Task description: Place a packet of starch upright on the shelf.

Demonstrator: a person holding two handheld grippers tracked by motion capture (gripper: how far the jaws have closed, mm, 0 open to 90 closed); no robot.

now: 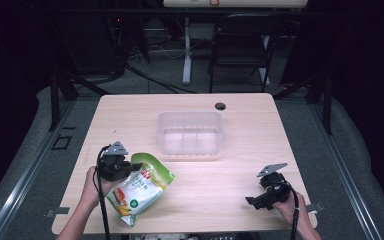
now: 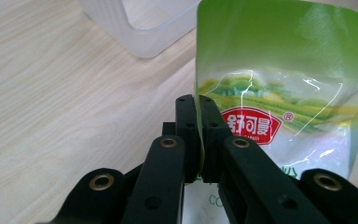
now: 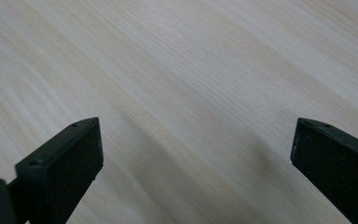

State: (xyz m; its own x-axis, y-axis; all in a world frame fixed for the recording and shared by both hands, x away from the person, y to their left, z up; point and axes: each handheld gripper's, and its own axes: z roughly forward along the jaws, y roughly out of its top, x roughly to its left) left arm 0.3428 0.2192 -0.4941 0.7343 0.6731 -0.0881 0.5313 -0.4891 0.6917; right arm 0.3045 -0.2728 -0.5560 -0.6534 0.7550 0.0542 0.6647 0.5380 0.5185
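At the near left of the counter (image 1: 240,170), a green and white snack pouch (image 1: 139,189) lies with its green top edge raised toward the middle of the counter and its lower end close to the near edge. It carries a red label with white characters and a printed landscape of green fields, plain in the left gripper view. The left hand-held gripper (image 1: 130,167) is closed on the pouch: in its own view the two black jaws are pressed together with the pouch's left edge pinched between them, just beside the red label. A person's left hand (image 1: 96,184) holds this gripper from behind, and a black cable trails from it toward the near edge.

Beyond the pouch, near the middle of the counter, stands a clear plastic container (image 1: 190,132), open at the top; its rounded corner appears just behind the pouch in the left gripper view, apart from it.

Well apart, at the near right of the counter, the right hand-held gripper (image 1: 252,201) is held by the person's right hand (image 1: 287,206). Its jaws stand wide apart over bare light wood and grip nothing.
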